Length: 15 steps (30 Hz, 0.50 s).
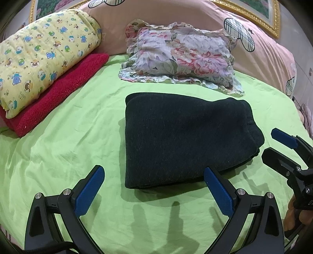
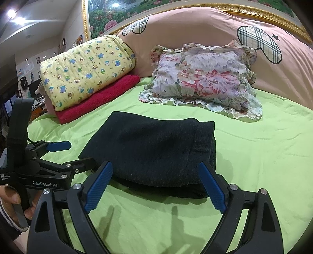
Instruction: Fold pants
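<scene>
The dark pants (image 1: 185, 138) lie folded into a thick rectangle on the green bed sheet (image 1: 74, 140); they also show in the right wrist view (image 2: 154, 152). My left gripper (image 1: 154, 187) is open and empty, just in front of the pants' near edge. My right gripper (image 2: 156, 185) is open and empty, also just in front of the folded pants. The right gripper shows at the right edge of the left wrist view (image 1: 277, 146), and the left gripper shows at the left of the right wrist view (image 2: 74, 154).
A floral pillow (image 1: 180, 54) lies behind the pants. A yellow printed quilt (image 1: 45, 56) rests on a red blanket (image 1: 58, 95) at the far left. A pink duvet (image 1: 195, 15) lines the headboard. The green sheet (image 2: 264, 156) spreads to the right.
</scene>
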Each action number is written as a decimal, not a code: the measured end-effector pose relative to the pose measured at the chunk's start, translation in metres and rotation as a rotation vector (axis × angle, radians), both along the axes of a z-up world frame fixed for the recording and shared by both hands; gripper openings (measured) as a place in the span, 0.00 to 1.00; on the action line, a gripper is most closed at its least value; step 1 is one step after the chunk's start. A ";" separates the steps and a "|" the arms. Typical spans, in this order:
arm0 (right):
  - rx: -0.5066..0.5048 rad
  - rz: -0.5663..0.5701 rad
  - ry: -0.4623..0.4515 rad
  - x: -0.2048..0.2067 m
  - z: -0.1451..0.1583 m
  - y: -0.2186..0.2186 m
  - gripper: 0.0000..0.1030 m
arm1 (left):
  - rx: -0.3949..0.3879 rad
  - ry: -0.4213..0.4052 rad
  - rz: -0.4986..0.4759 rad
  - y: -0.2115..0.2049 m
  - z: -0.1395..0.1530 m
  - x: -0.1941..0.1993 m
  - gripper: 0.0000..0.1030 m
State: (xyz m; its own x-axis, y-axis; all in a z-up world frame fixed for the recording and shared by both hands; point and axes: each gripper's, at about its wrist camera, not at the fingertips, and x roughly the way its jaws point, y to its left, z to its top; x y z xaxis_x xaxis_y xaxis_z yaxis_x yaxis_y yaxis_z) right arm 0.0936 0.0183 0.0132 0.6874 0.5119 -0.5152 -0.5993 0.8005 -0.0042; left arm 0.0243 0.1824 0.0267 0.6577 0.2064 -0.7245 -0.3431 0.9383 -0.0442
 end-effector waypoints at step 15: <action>0.003 0.000 -0.007 0.004 0.007 -0.002 0.88 | 0.000 -0.008 -0.010 0.002 0.009 0.006 0.99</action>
